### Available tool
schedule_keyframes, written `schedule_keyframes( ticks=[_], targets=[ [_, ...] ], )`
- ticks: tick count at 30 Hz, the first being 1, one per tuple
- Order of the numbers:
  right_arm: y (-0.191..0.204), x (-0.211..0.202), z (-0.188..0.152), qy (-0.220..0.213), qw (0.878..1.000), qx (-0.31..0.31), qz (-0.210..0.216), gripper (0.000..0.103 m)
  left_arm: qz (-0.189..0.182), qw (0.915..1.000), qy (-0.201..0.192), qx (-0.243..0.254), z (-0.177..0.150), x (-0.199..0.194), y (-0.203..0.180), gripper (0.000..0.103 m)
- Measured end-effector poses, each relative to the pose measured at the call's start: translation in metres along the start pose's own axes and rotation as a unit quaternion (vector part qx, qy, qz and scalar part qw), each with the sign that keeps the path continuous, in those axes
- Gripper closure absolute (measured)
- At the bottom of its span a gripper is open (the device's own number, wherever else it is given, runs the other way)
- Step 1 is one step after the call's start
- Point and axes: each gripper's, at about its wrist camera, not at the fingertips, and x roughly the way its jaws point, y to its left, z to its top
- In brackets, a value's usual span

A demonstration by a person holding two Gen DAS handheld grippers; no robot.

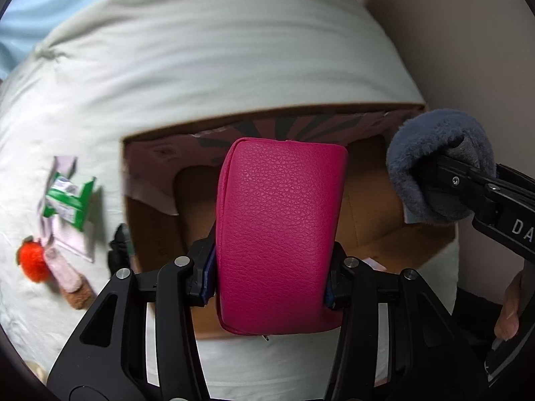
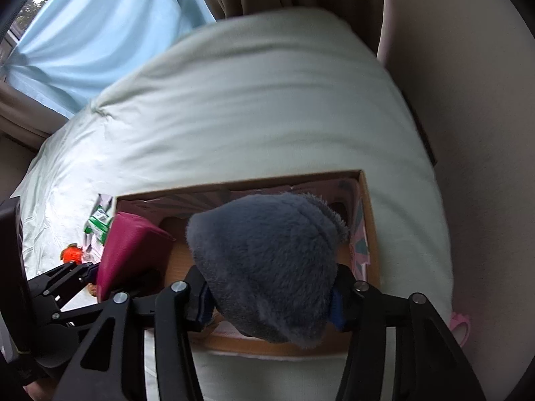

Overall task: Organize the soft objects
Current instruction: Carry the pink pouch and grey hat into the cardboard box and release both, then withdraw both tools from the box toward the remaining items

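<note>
My left gripper (image 1: 269, 284) is shut on a pink leather pouch (image 1: 279, 230) and holds it upright over the open cardboard box (image 1: 160, 234). My right gripper (image 2: 269, 304) is shut on a grey-blue plush item (image 2: 267, 264), also above the box (image 2: 367, 220). In the left wrist view the plush (image 1: 428, 163) and the right gripper show at the right, over the box's right edge. In the right wrist view the pouch (image 2: 130, 250) and the left gripper show at the left.
The box lies on a pale bed sheet (image 1: 200, 50). Left of the box are a green packet (image 1: 68, 200), an orange plush (image 1: 31, 260), a pink-brown plush (image 1: 68, 280) and a black item (image 1: 117, 250). A blue curtain (image 2: 110, 26) hangs behind; a beige wall (image 2: 468, 133) is at right.
</note>
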Motion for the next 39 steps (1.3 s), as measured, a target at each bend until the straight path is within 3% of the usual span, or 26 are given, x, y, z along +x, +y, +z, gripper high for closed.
schedule_keyframes(
  ticks=[7, 8, 9, 10, 11, 13, 27, 39],
  targets=[
    [-0.013, 0.035, 0.007, 0.033, 0.999, 0.015, 0.015, 0.051, 0.01, 0.9993, 0.031, 0.015, 0.003, 0.033, -0.005, 0.057],
    [-0.013, 0.037, 0.008, 0.036, 0.999, 0.01, 0.015, 0.046, 0.014, 0.9991, 0.033, 0.023, 0.003, 0.033, -0.007, 0.05],
    [-0.011, 0.039, 0.008, 0.038, 0.999, 0.0, 0.009, 0.042, 0.02, 0.9988, 0.033, 0.031, 0.002, 0.031, -0.009, 0.027],
    [-0.009, 0.041, 0.008, 0.04, 0.999, -0.014, -0.005, 0.033, 0.031, 0.9983, 0.03, 0.041, 0.001, 0.029, -0.012, 0.012],
    [-0.007, 0.042, 0.007, 0.042, 0.999, -0.021, -0.012, 0.017, 0.038, 0.9978, 0.023, 0.048, 0.0, 0.026, -0.014, 0.001],
    [-0.007, 0.043, 0.006, 0.042, 0.999, -0.029, -0.008, 0.005, 0.046, 0.997, 0.022, 0.059, -0.003, 0.022, -0.014, 0.0],
    [-0.008, 0.01, -0.002, -0.002, 1.0, -0.022, -0.003, 0.005, 0.06, 0.9968, 0.004, 0.052, -0.023, -0.017, -0.011, 0.0],
    [0.01, -0.073, -0.023, -0.05, 0.998, -0.027, -0.006, 0.005, 0.048, 0.996, -0.062, 0.042, -0.044, -0.093, -0.01, 0.0]
  ],
)
